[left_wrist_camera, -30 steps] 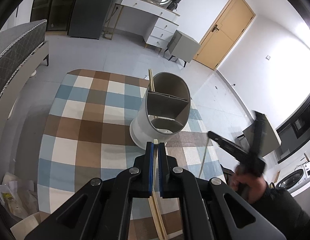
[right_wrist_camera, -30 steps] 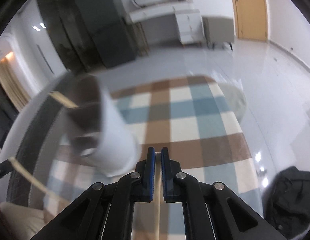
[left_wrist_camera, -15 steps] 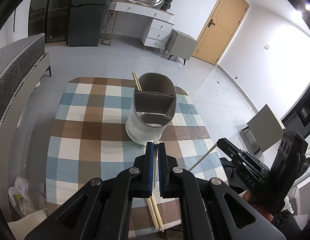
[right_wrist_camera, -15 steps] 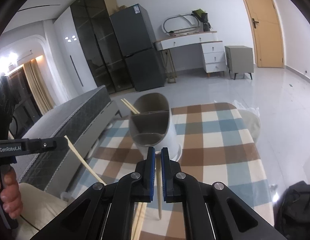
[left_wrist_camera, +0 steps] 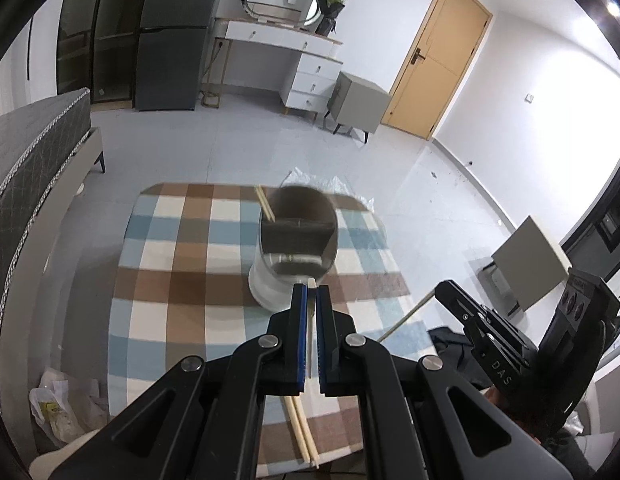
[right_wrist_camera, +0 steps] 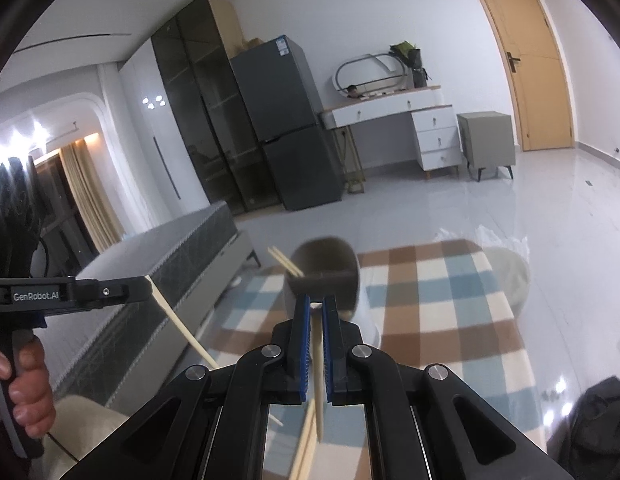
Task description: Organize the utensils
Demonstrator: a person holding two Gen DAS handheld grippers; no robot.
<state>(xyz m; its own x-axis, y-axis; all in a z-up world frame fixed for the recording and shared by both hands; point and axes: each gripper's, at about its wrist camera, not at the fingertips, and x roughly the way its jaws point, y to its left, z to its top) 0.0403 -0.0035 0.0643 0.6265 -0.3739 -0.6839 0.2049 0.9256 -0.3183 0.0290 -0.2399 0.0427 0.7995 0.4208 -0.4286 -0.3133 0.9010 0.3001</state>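
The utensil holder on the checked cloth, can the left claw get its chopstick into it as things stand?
Probably yes. The left claw grips a chopstick just short of the utensil holder, whose near compartment looks open, with nothing between.

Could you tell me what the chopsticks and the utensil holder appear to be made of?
Chopsticks: probably bamboo or light wood, pale tan and matte. Utensil holder: likely plastic, possibly ceramic; smooth white outside, grey matte inside with moulded dividers.
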